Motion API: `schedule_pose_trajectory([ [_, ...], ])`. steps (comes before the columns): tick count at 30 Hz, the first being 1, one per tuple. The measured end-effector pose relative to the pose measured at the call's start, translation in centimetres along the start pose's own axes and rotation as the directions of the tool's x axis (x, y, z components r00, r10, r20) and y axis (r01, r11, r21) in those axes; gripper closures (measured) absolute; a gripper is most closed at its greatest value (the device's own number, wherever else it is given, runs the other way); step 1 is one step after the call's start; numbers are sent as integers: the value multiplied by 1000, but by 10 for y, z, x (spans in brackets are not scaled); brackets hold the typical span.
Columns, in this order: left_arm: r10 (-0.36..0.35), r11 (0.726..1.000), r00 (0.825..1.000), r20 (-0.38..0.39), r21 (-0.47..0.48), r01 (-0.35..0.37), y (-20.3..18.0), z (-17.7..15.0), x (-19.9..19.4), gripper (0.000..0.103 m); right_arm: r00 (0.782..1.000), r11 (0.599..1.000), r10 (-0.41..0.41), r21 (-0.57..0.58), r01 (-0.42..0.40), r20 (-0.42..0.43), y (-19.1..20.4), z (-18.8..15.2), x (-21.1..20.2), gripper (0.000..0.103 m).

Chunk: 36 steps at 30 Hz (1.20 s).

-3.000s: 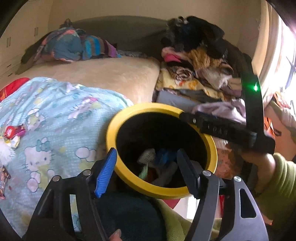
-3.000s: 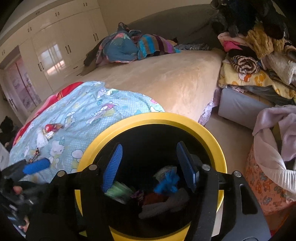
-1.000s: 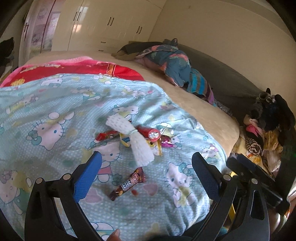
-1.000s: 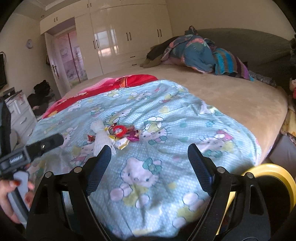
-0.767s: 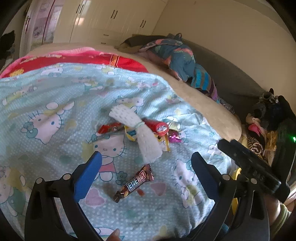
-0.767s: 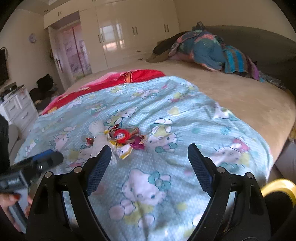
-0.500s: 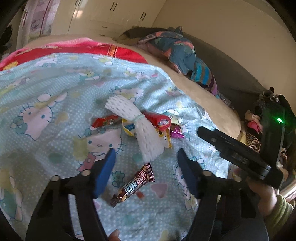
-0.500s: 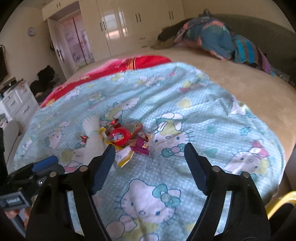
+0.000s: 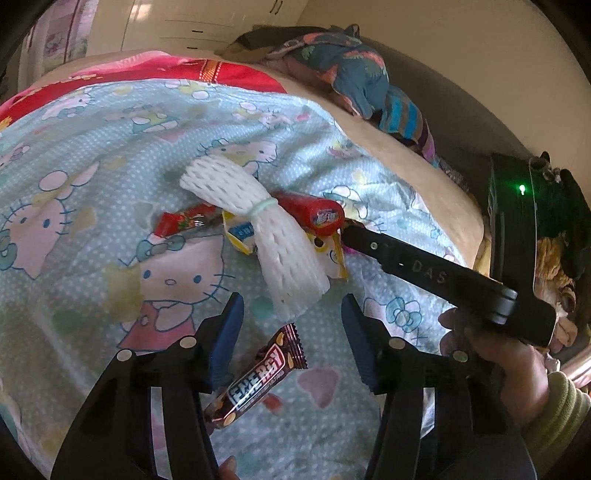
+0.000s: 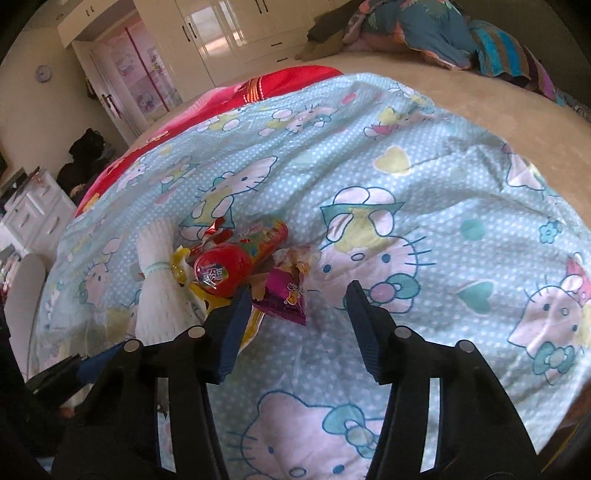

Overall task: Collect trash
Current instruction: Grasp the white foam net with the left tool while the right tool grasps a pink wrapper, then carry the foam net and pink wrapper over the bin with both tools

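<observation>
Wrappers [image 9: 255, 380], perhaps partly under foam [image 9: 280, 251]

A pale blue, white-dotted blanket [image 9: 92, 155] printed with cartoon cats is seen. A white foam net [image 9: 273, 240], a red tube wrapper [image 10: 236, 258], a magenta packet [image 10: 288, 295] and a brown bar wrapper [image 9: 258, 376] are shown.

Daylit bedroom: cream wardrobes [image 10: 229, 33] (dark handles), a white dresser [image 10: 33, 214], beige walls [image 9: 424, 48].
</observation>
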<state>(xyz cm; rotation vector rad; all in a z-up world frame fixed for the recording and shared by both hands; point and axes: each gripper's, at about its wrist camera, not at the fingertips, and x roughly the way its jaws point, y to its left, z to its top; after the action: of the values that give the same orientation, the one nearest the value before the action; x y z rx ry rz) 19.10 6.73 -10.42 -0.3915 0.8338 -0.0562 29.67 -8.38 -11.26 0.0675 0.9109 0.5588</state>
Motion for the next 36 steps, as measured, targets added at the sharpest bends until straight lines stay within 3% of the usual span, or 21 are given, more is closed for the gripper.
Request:
schedule_pose_trajectory([
  [4,6,1000,1000,-19,15,-6,-2,1,9,55,1000,1000,17,14,-17,-11,-1,0,6,71],
  [6,4,1000,1000,-28,17,-3,-3,1,12,58,1000,999,27,21,-26,-14,-3,-1,7,82],
  [10,-2,1000,999,-40,15,2,-2,2,18,68,1000,1000,20,17,-20,-5,-5,-8,4,84],
  [15,-34,999,999,-37,27,35,-4,1,16,90,1000,998,20,58,-21,22,-13,-22,-10,85],
  [25,-59,997,995,83,59,55,-10,1,-15,95,995,998,2,67,-9,102,-16,-55,-50,85],
  [36,-57,990,982,180,136,32,-26,-2,-54,96,992,998,8,54,-15,125,-10,-84,-78,85],
])
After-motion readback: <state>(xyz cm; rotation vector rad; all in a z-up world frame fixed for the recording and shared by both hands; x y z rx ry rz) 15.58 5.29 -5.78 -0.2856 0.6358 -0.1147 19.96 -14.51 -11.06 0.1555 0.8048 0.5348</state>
